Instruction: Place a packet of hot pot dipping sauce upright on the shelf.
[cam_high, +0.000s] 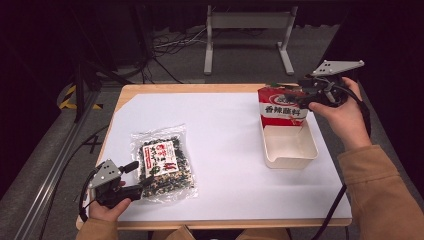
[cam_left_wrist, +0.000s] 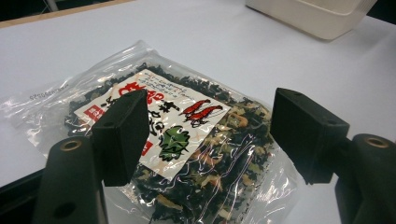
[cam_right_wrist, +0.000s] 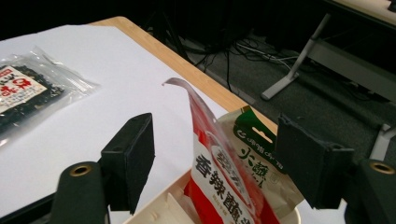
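Observation:
A clear bag of dark dried greens (cam_high: 162, 165) with a white label showing red shrimps lies flat at the table's front left. My left gripper (cam_high: 140, 176) sits at its near left corner, open, the jaws straddling the bag (cam_left_wrist: 219, 154) from just above without touching it. At the right, a red and white packet (cam_high: 282, 107) stands upright in the far end of a white bin (cam_high: 272, 162). My right gripper (cam_high: 300, 97) hovers at the packet's top, open; the red packet (cam_right_wrist: 210, 186) rises between the jaws, untouched by the pads. A packet with a green label (cam_right_wrist: 252, 144) leans behind it.
A white sheet (cam_high: 225, 130) covers most of the wooden table; bare wood shows along the far edge (cam_right_wrist: 205, 84). The near part of the bin is bare inside. Beyond the table lie floor cables and a white desk frame (cam_high: 247, 30). A metal rail runs at the left.

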